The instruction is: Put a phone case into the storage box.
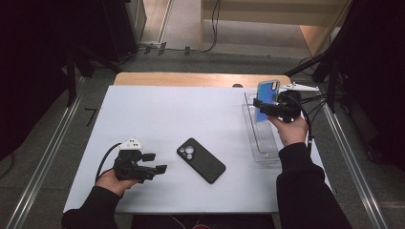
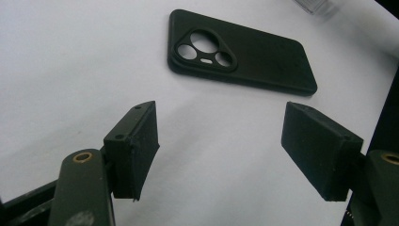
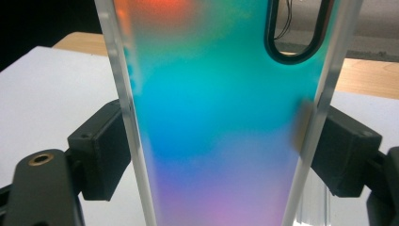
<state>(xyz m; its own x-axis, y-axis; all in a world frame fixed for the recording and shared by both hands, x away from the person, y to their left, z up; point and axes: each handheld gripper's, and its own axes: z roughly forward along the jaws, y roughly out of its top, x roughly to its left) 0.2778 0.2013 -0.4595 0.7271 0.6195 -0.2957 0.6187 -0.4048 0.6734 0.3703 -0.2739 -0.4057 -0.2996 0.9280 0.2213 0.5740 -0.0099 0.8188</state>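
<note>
The left gripper (image 1: 154, 168) rests low over the desk (image 1: 143, 109) near its front-left corner, jaws released and empty, pointed toward the black phone case (image 1: 200, 160) lying flat at the desk's centre. The right gripper (image 1: 265, 106) grasps the iridescent blue phone case (image 1: 267, 98) by its long edges, upright over the clear tray (image 1: 261, 143) at the desk's right side. Step in hand, as judged: transferring this case at the tray. Next move calls for lowering it squarely between the tray walls before releasing.

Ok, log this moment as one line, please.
right gripper: shut on iridescent phone case, held above clear tray | left gripper: open, empty | black phone case: flat on table
</note>
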